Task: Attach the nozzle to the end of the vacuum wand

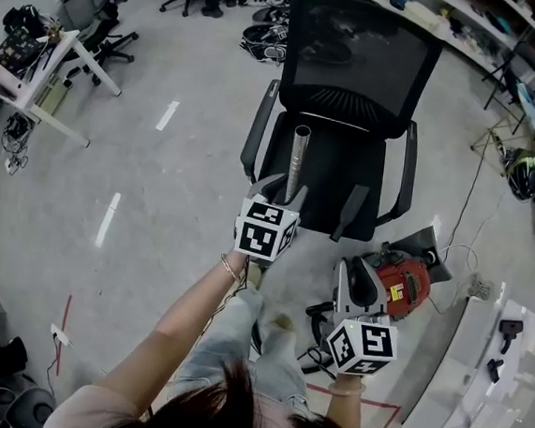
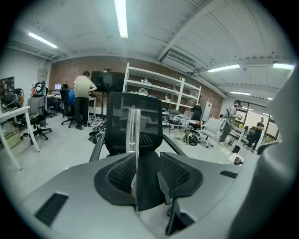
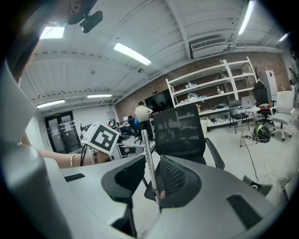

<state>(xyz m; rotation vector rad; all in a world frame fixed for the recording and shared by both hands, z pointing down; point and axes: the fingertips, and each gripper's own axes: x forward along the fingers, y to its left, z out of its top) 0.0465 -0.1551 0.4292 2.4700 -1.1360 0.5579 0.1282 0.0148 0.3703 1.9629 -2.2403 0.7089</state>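
Wand (image 1: 297,164) first: the bare metal tube stood nearly upright in front of the black office chair (image 1: 357,66). Its open end was at the top, and its lower part was hidden behind the left gripper's marker cube (image 1: 266,229). The left gripper (image 2: 144,161) was the one right at it. Its fingers (image 2: 177,172) were spread and the tube rose between them, close to one finger with a clear gap at the other, so nothing was clamped yet. The tube's long axis ran straight across the line of those fingers, which I'd judge suits a plain squeeze round the shaft.

The right gripper (image 3: 150,158) hung lower and well off to the right, near the red vacuum body (image 1: 402,285) on the floor (image 1: 158,179). Its fingers (image 3: 180,177) stood partly apart and I saw nothing pinched in them. The wand showed through the gap, farther off.

A dark tapered piece (image 1: 351,212) lay at the front of the chair seat, to the right of the wand and nearer the right gripper. It may have been the nozzle, but I couldn't be sure.

No brand or lettering was legible anywhere. The cubes carried only black-and-white square patterns.
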